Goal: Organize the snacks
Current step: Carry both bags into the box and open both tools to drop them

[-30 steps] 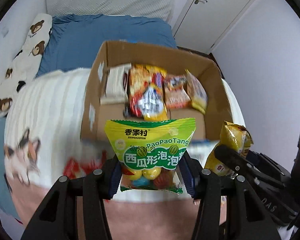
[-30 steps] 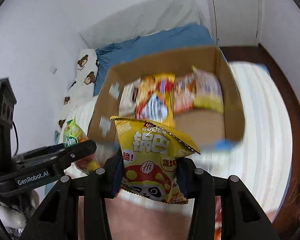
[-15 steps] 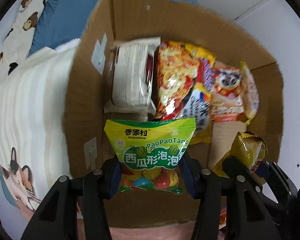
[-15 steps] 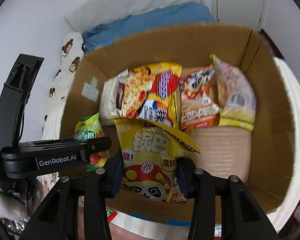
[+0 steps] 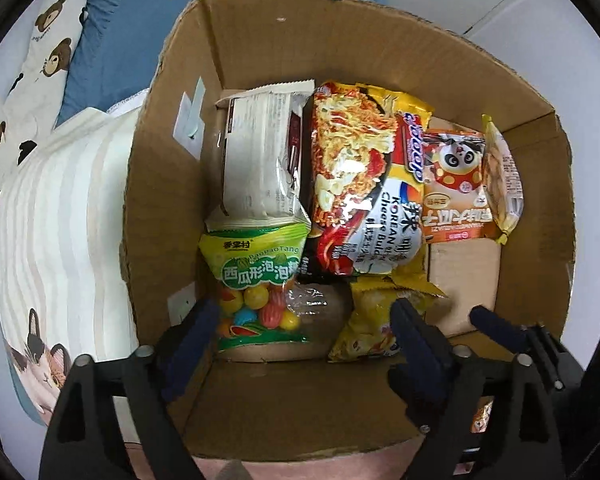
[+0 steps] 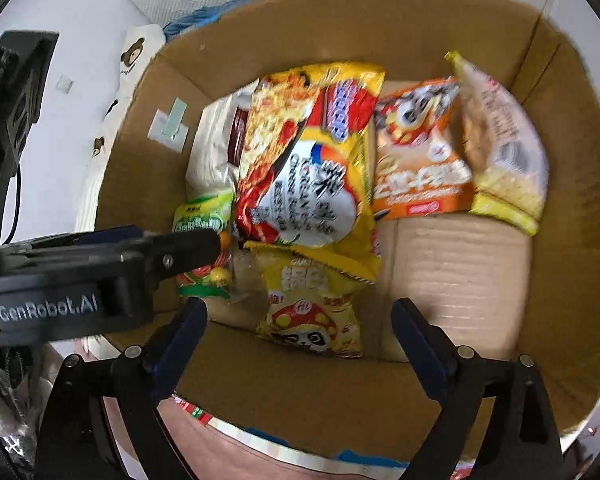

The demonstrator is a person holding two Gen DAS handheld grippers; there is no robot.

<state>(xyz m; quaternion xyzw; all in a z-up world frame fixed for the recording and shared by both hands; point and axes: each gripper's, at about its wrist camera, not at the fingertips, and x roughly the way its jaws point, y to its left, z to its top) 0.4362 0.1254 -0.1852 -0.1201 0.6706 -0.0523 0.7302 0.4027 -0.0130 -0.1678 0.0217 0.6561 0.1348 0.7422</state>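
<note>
A cardboard box (image 5: 168, 184) (image 6: 572, 240) holds several snack packs. The green candy bag (image 5: 256, 280) (image 6: 202, 220) lies on the box floor at the near left. The yellow panda chip bag (image 6: 312, 308) (image 5: 370, 320) lies beside it, near the middle. My left gripper (image 5: 304, 320) is open just above the candy bag, with nothing between its fingers. My right gripper (image 6: 300, 320) is open above the chip bag, also empty. The left gripper's finger (image 6: 172, 256) crosses the right wrist view.
Further back in the box lie a white pack (image 5: 260, 160), a Korean cheese noodle pack (image 5: 364, 184), an orange panda pack (image 5: 456, 188) and a pale yellow pack (image 5: 504, 176). The box stands on a striped cat blanket (image 5: 56, 216) on a bed with blue bedding (image 5: 132, 32).
Both grippers have opened and let go of their bags. The green candy bag and the yellow chip bag now lie on the box floor. Both grippers moved further down into the box.
</note>
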